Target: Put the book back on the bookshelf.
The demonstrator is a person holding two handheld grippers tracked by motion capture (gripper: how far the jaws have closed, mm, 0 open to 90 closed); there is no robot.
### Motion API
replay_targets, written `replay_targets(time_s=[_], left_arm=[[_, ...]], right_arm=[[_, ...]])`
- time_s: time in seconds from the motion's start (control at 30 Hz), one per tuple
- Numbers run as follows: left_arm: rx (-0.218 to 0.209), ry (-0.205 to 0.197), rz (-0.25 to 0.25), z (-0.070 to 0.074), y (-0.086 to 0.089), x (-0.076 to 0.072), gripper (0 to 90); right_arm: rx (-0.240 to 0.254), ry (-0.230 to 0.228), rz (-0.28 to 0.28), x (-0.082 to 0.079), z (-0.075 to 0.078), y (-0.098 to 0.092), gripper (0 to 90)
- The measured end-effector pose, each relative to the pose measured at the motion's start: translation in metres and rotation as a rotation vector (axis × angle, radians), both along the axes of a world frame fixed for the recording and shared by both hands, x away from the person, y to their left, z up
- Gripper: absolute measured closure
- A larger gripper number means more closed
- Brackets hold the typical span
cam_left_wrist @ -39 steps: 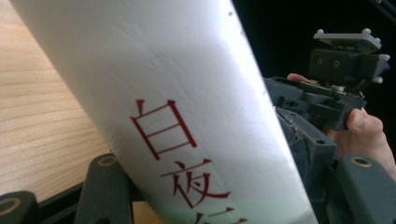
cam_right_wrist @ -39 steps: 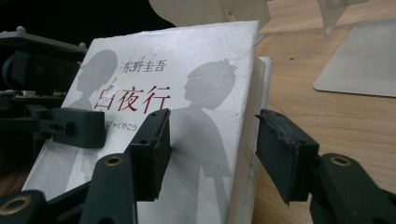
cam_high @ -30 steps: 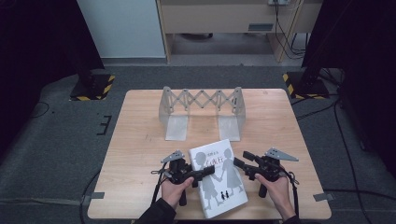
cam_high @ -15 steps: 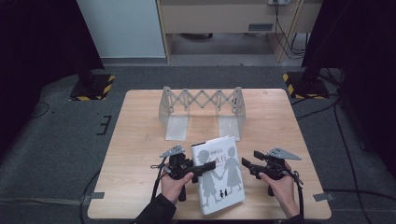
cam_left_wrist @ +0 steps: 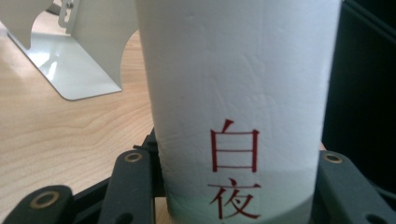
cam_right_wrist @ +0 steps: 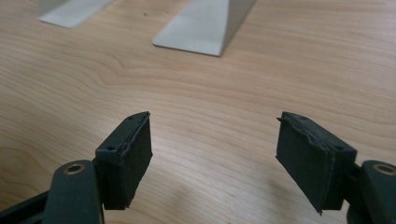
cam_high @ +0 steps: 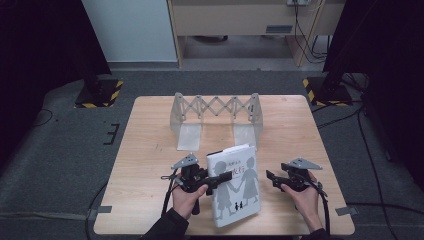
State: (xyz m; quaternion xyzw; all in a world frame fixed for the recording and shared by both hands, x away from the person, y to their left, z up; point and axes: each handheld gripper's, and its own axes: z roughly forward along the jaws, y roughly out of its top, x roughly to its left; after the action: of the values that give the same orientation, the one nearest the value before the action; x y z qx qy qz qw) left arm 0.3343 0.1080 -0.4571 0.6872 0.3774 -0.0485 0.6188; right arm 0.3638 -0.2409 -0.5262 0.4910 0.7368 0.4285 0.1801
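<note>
Since the earlier frame your right gripper (cam_high: pixel 270 176) has let go of the book (cam_high: pixel 234 184) and backed off to the right; its jaws have just been opening and stand apart with nothing between them, bare table (cam_right_wrist: pixel 210 98) under the pads. Your left gripper (cam_high: pixel 223 178) has closed down: jaws clamped on the book's spine, the white spine with red characters wedged between the two black jaws in the left gripper view (cam_left_wrist: pixel 238 107). The book now looks tipped up off its left side, no longer flat.

Where it sits: near edge of the table (cam_high: pixel 150 165), just in front of the expanding metal book rack (cam_high: pixel 216 117), not touching it. Rack slots look empty.

Progress, my read: pickup done, handover to a single grip done. Left to do: stand the book fully upright, carry it forward, seat it between the rack's plates, release. Early-to-mid stage. One-sided spine grip, so watch for the book sagging or twisting as you lift.
</note>
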Motion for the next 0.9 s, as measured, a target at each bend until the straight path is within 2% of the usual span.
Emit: replay_targets(time_s=[0.23,0.4,0.57,0.83,0.9], left_arm=[[0.014,-0.038,0.005,0.009,0.0,-0.003,52.4],[0.035,-0.068,0.018,0.017,0.004,-0.004,52.4],[0.073,-0.099,0.041,0.025,0.009,-0.005,52.4],[0.116,-0.128,0.103,0.034,0.021,-0.005,52.3],[0.115,-0.133,0.118,0.037,0.025,-0.004,52.2]], right_arm=[[-0.112,0.074,-0.059,0.003,-0.008,-0.009,22.7],[-0.159,0.075,-0.093,0.005,-0.01,-0.013,19.8],[-0.19,0.07,-0.099,0.005,-0.011,-0.013,14.9],[-0.2,0.078,-0.102,0.006,-0.012,-0.012,9.1],[-0.2,0.086,-0.108,0.007,-0.012,-0.012,7.2]])
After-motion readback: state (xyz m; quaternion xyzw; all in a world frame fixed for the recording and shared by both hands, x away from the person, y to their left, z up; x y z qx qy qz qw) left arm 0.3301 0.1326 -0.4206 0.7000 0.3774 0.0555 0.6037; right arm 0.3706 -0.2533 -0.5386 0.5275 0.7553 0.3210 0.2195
